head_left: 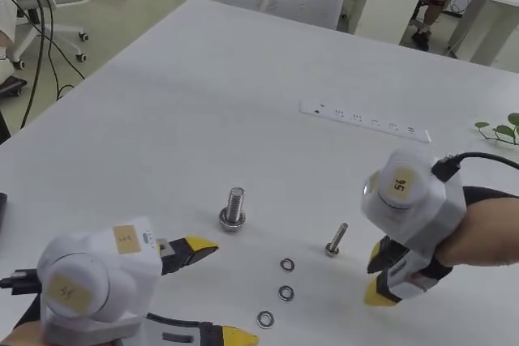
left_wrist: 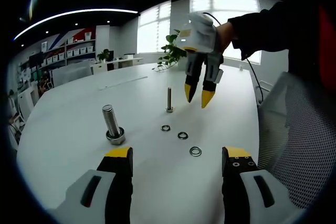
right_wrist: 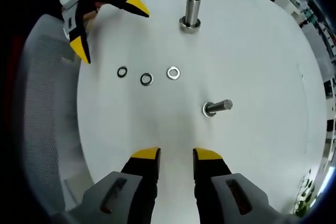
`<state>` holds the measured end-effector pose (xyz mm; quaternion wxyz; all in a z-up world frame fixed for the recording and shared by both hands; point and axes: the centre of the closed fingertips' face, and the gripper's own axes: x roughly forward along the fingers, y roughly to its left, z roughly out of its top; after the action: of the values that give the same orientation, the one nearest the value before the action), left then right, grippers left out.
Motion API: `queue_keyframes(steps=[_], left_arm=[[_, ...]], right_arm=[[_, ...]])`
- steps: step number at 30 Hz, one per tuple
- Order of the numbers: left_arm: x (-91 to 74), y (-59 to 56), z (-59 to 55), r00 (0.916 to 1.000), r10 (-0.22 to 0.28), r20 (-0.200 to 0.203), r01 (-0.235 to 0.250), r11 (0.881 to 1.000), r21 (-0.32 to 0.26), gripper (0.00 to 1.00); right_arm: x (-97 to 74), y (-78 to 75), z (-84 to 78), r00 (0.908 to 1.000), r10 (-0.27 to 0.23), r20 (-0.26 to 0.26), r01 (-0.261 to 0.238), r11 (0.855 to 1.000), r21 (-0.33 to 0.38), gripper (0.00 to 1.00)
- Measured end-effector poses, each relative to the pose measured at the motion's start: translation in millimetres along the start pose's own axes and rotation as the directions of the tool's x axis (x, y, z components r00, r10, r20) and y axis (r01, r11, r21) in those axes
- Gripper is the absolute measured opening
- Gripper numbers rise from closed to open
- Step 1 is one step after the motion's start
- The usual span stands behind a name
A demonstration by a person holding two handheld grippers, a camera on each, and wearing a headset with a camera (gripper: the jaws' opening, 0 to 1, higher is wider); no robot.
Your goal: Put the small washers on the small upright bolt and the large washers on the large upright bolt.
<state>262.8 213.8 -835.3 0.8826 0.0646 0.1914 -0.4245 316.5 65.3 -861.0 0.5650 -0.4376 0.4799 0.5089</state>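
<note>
three silver ring washers point(head_left: 285, 292) lie near the white table's point(head_left: 162, 119) near edge, between the wide-spread left gripper point(head_left: 225, 289) and the narrowly parted, empty right gripper point(head_left: 377, 281). thick silver bolt point(head_left: 233, 208) and thin silver bolt point(head_left: 336, 240) stand upright just beyond, white power strip point(head_left: 365, 119) behind.

There are two upright bolts: one large bolt point(head_left: 233, 208) and one small bolt point(head_left: 336, 239) to its right. Three washers point(head_left: 287, 265) point(head_left: 285, 292) point(head_left: 265, 319) lie loose, nearer the person than the large bolt. One power strip point(head_left: 365, 121) lies beyond it.
</note>
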Motion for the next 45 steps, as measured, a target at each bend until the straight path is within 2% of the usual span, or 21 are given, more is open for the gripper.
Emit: queue_keyframes(steps=[5, 19, 26, 45], left_arm=[[0.4, 0.3, 1.6, 1.0000, 0.002, 0.003, -0.002, 1.000, 0.000, 0.68], [-0.7, 1.4, 7.4, 0.9999, 0.010, 0.006, -0.010, 1.000, 0.010, 0.68], [-2.7, 0.8, 8.7, 0.9998, 0.015, 0.011, -0.015, 1.000, 0.012, 0.68], [-10.6, -4.5, 7.9, 0.9996, 0.025, 0.013, -0.026, 1.000, 0.013, 0.68]], right_arm=[[-2.4, 12.7, 6.9, 0.9999, 0.009, 0.014, -0.009, 1.000, -0.022, 0.27], [-8.2, 36.1, 25.1, 0.9988, 0.032, 0.037, -0.029, 0.996, -0.081, 0.26], [-9.8, 42.1, 35.1, 0.9982, 0.037, 0.046, -0.032, 0.994, -0.108, 0.26], [-1.1, 62.4, 81.8, 0.9957, 0.066, 0.065, -0.051, 0.974, -0.219, 0.25]])
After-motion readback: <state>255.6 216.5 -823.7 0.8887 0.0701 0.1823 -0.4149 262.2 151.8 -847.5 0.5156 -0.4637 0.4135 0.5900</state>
